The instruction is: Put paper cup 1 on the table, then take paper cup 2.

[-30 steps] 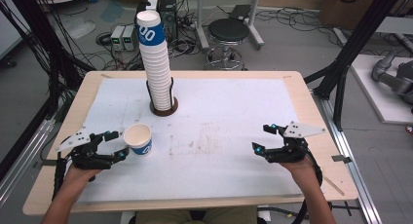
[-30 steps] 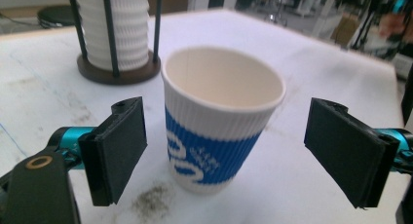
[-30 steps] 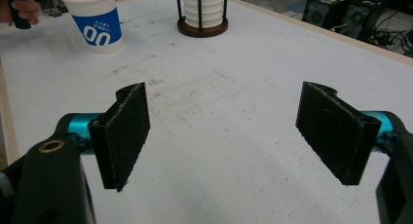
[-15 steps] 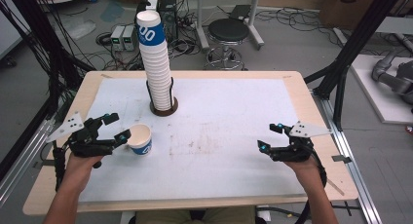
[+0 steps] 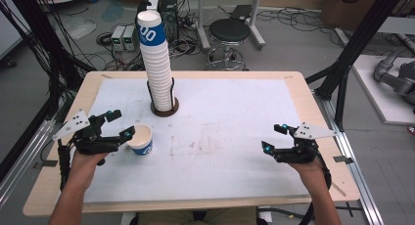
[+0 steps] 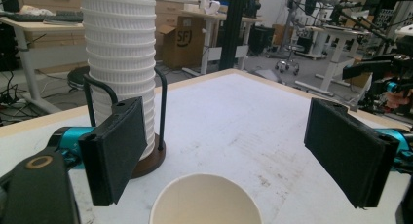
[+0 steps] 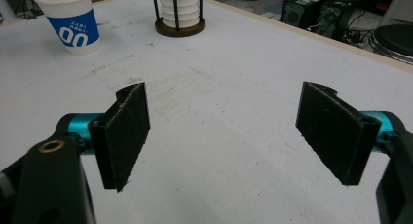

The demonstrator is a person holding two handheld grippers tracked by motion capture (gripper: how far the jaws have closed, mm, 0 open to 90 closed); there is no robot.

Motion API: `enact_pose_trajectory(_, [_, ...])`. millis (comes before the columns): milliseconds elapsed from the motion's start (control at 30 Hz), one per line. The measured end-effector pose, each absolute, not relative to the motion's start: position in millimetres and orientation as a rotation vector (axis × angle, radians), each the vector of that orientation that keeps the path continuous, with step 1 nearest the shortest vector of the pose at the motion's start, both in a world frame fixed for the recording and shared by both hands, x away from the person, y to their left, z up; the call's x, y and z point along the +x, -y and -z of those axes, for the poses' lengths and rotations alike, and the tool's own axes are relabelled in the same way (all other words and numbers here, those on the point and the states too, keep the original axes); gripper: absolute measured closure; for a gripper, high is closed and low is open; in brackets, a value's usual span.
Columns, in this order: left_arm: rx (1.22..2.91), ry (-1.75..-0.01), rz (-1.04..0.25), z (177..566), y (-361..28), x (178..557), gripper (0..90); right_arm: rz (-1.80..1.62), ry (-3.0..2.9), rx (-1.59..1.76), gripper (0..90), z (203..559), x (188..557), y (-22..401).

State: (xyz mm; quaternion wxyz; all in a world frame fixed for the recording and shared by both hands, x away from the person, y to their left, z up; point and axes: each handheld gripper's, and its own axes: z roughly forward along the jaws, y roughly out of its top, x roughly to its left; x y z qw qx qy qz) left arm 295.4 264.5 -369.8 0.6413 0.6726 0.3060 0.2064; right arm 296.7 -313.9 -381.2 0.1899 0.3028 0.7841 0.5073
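A tall stack of white paper cups (image 5: 156, 63) stands in a black wire holder on a round brown base (image 5: 164, 110) at the back left of the table. In the left gripper view the stack (image 6: 122, 63) rises just behind the left jaw. One white cup with a blue band (image 5: 141, 139) stands upright, alone, in front of the stack. My left gripper (image 5: 122, 123) hovers open just left of this cup. The cup's rim (image 6: 204, 199) lies low between the wide jaws, untouched. My right gripper (image 5: 274, 137) stands open over the right side, nothing between its jaws (image 7: 224, 131); the cup (image 7: 70, 22) is far off.
A white mat (image 5: 230, 112) covers the wooden table (image 5: 313, 107). Black frame posts (image 5: 352, 44) rise at the right, and a stool (image 5: 230, 32) and cables lie on the floor beyond the far edge. The other hand's gripper (image 6: 389, 83) is at the right of the left gripper view.
My left gripper has risen and drawn slightly left from beside the single cup, which stayed put. The right gripper has barely shifted.
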Motion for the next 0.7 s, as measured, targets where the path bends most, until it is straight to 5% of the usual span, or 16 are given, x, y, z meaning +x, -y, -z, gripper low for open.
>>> enact_pose_trajectory(700, [1.489,-0.688,-0.493,331,-252,319,15.5,-1.441,-2.214,0.852,20.5,382,301,312])
